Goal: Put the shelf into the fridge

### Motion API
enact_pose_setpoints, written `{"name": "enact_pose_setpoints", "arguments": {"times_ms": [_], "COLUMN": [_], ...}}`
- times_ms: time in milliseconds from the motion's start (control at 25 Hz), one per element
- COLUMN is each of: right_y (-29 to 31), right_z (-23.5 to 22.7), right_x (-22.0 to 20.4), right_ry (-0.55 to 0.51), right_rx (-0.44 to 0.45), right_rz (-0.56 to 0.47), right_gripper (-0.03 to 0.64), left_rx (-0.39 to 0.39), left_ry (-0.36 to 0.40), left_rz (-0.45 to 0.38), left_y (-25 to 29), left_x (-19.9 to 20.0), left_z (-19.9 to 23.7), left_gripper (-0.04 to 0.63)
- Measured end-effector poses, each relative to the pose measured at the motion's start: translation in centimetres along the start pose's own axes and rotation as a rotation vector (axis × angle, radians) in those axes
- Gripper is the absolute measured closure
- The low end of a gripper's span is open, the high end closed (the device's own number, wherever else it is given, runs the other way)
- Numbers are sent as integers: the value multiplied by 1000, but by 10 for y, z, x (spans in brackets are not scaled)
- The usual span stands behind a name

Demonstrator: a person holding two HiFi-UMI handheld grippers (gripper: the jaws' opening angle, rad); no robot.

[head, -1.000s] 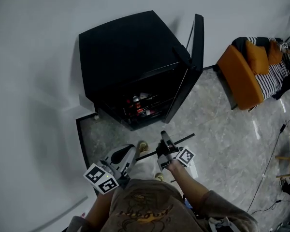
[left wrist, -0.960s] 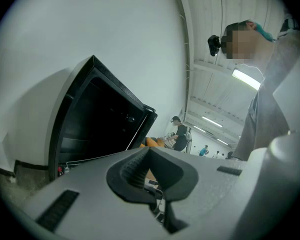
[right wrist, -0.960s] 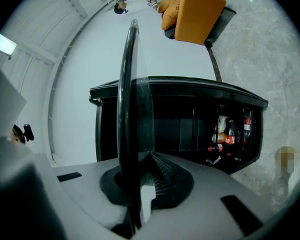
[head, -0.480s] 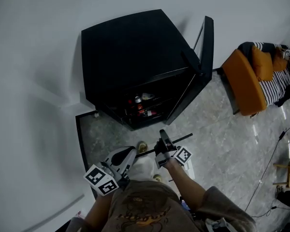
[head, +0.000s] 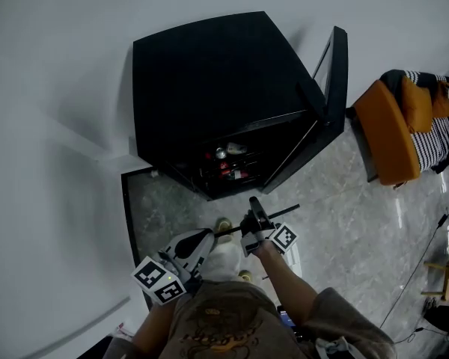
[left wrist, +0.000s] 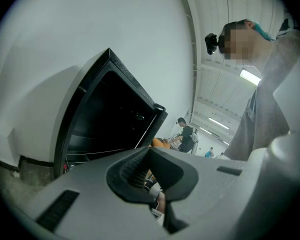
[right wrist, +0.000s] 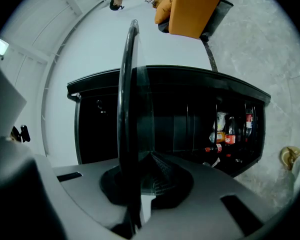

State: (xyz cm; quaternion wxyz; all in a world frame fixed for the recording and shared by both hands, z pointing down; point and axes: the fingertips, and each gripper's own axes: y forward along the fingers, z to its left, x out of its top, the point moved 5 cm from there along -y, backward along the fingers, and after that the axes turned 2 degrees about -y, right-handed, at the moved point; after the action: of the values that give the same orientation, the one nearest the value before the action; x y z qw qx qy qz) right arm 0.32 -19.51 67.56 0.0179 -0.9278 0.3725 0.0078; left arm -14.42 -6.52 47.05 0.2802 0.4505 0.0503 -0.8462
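Right gripper view: right gripper (right wrist: 142,159) clamped on black-rimmed shelf (right wrist: 126,99) | shelf held before the open fridge (head: 209,73), outside it | left gripper (left wrist: 149,153) jaws seemingly together, empty.

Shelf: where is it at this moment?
In the head view the shelf sits low centre, clamped in the right gripper, just short of the open fridge and not yet inside it.
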Motion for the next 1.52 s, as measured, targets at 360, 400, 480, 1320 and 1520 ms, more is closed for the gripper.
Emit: {"name": "enact_pose_setpoints", "arguments": {"times_ms": [360, 400, 480, 1320, 1520], "right_y": [21, 23, 27, 55, 58], "right_z": [-21, -23, -27, -62, -69], "right_x": [2, 3, 2, 4, 4], "right_ry": [9, 10, 13, 55, 41], "right_rx": [-11, -11, -12, -10, -21], "right_rz": [-1, -1, -2, -19, -15], "right_gripper": [591, 591, 591, 591, 591], "left_rx": [23, 24, 27, 78, 85], "left_ry": [-16, -18, -22, -50, -56], "left_rz": [13, 14, 18, 51, 58], "left_y": [-2, -1, -1, -2, -3], "left_x": [-7, -7, -8, -19, -20], "left_z": [10, 10, 12, 25, 27], "left_gripper": [591, 591, 591, 591, 591]}}
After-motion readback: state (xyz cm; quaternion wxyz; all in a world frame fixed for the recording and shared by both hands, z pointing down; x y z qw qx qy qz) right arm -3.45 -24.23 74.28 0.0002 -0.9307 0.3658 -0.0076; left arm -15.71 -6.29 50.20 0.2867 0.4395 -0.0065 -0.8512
